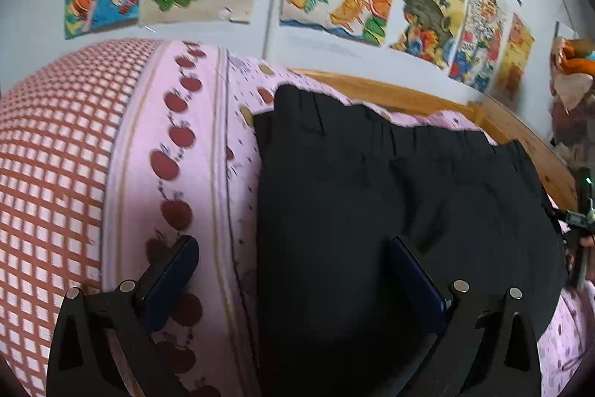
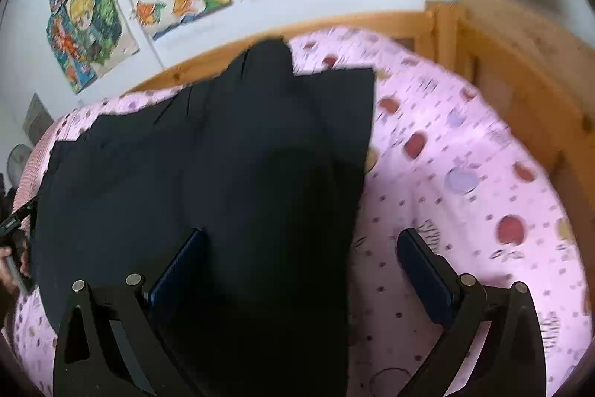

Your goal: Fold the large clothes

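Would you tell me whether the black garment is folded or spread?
Mostly spread: the black garment lies flat across the bed. Whether it is doubled over, cannot tell.

A wooden-framed bed point(image 2: 520, 92) carries a pink sheet point(image 2: 446, 173) printed with apples and dots. A black garment point(image 2: 208, 166) lies spread flat on the sheet, and beside the garment sits a red-checked pillow point(image 1: 48, 173).

Black garment point(image 1: 401, 196) point(image 2: 208, 166) is lying spread flat on the bed, plain dark cloth with faint creases. Its far edge is showing a gathered, uneven outline; one side edge is running straight. Both views are blurring finer detail.
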`<state>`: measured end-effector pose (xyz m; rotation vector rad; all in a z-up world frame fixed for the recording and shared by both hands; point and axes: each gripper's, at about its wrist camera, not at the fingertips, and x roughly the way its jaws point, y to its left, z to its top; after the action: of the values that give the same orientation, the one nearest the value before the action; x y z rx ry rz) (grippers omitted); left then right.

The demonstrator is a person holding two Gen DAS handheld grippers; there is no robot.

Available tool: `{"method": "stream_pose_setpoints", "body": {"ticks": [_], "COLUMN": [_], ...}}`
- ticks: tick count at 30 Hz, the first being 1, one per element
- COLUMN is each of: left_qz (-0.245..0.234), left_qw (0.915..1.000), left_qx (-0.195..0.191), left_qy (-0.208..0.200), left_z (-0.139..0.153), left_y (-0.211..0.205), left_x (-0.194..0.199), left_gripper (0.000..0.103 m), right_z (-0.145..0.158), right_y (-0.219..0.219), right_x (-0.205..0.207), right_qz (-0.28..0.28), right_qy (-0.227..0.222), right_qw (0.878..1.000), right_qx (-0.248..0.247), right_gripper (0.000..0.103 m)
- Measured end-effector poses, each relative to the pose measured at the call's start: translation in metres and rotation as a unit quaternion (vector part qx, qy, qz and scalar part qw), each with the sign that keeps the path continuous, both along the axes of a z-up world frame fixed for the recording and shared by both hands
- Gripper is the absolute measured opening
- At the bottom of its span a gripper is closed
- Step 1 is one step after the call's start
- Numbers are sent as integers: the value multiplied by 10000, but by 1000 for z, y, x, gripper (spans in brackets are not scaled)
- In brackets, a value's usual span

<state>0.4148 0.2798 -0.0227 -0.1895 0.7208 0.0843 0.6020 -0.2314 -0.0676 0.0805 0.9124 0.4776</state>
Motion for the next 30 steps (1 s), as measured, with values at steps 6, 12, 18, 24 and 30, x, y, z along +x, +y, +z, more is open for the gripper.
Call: {"method": "stream_pose_setpoints", "body": {"ticks": [6, 12, 18, 24, 30], "left_qz": [-400, -783, -980, -1154, -1406], "left_qw": [9988, 9921, 9868, 9823, 9738], "left_qx": [-222, -896, -1186, -1372, -1629], "left_qy": [200, 401, 495, 539, 737], "left_z": [-13, -28, -34, -36, -41], "left_y": [-4, 1, 4, 1, -5], "left_x": [7, 14, 18, 24, 30], "left_gripper": [103, 103, 103, 103, 103], "right_z": [-20, -30, -31, -32, -35], "right_y": [-4, -6, -6, 11, 14], "right_x": [2, -3, 0, -6, 0], "right_qz": [115, 177, 513, 1234, 1183], "right_qy": [158, 38, 223, 369, 750], "right_qw": [9992, 9988, 9957, 9882, 9857], "right_qx": [358, 464, 736, 829, 935], "right_gripper": [102, 102, 102, 102, 102]}}
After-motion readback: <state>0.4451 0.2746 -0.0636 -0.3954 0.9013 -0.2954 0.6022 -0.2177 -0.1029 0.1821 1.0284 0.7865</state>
